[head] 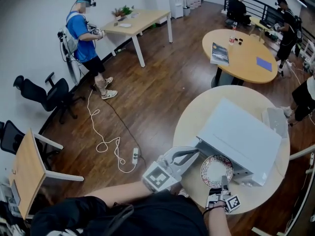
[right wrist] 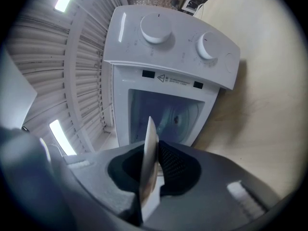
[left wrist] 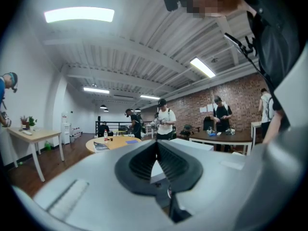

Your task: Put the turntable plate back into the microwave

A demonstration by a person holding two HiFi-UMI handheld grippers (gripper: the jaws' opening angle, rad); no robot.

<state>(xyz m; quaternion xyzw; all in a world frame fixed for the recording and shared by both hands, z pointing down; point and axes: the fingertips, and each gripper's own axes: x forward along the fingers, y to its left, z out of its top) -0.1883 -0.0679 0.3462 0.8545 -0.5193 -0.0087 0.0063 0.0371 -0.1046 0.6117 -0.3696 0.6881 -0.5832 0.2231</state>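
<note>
Plate (right wrist: 149,162) clamped edge-on in my right gripper (right wrist: 153,150) | its view alone shows microwave (right wrist: 168,57) cavity open | head view alone shows patterned face, by table's (head: 197,112) near edge | left gripper (left wrist: 156,146) fingers together, empty.

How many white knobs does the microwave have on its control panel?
2. In the right gripper view, on the control panel of the microwave: one knob at picture left, the other at picture right. None seems hidden.
</note>
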